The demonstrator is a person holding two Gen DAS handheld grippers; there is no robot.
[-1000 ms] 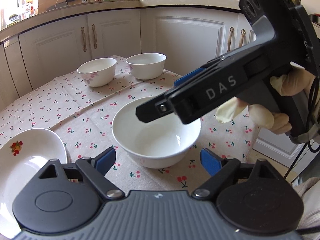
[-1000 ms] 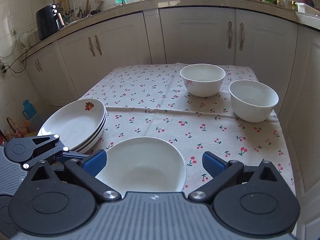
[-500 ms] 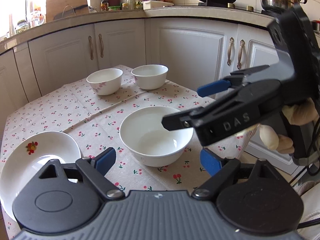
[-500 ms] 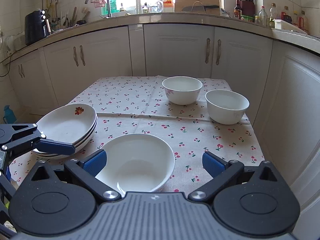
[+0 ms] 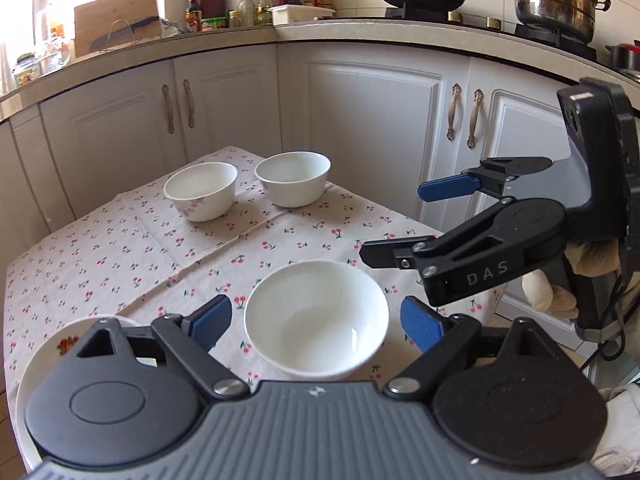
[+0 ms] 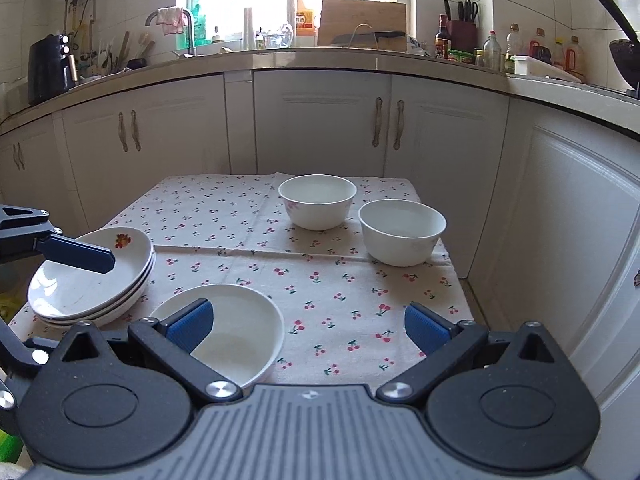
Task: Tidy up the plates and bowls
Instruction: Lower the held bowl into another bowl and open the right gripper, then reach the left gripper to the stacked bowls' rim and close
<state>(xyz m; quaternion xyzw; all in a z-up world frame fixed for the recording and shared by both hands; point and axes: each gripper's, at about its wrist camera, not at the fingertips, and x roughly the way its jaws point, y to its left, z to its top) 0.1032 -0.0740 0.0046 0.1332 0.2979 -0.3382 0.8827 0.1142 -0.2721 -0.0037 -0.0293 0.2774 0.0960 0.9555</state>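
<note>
A white bowl (image 5: 316, 316) sits near the table's front edge, below and between the open fingers of my left gripper (image 5: 316, 322). It also shows in the right wrist view (image 6: 236, 332). Two more white bowls (image 5: 200, 190) (image 5: 293, 183) stand side by side at the far end. A stack of white plates with a red fruit print (image 6: 88, 276) lies at the left. My right gripper (image 6: 308, 324) is open and empty, held above the table's front; it shows in the left wrist view (image 5: 404, 224) at the right.
The table carries a cherry-print cloth (image 6: 224, 216). White kitchen cabinets (image 6: 320, 120) surround it on three sides. The table's right edge (image 6: 460, 276) drops to the floor next to a cabinet.
Both grippers have pulled back and up from the table. The right gripper has moved away from over the near bowl toward the right. The bowls and plates have not moved.
</note>
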